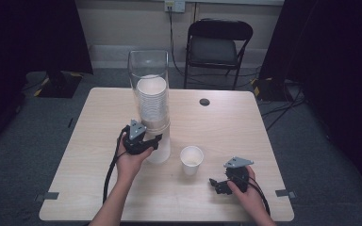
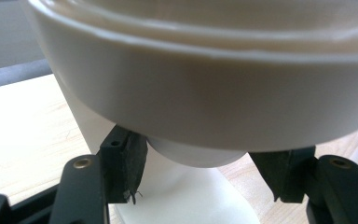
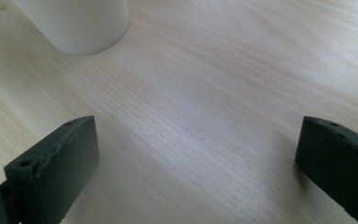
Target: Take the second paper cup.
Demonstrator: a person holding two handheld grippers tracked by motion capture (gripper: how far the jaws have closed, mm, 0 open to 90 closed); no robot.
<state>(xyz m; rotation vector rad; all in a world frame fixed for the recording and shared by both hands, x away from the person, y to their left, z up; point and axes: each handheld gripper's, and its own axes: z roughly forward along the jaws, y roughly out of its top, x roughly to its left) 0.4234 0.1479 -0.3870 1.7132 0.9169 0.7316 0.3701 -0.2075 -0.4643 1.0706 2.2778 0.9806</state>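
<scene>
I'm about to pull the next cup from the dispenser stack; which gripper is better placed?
Left. The left gripper already has its jaws around the bottom cup of the stack, while the right gripper rests open on the table.

Wooden table (image 1: 99,155); cup dispenser (image 1: 151,84), cup (image 1: 191,159).

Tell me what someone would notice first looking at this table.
The tall cup stack in a clear tube stands mid-table, with the left gripper at its lowest cup, jaws on either side of the cup's base. A single cup stands to its right, and the right gripper rests open on the table near the front edge.
</scene>
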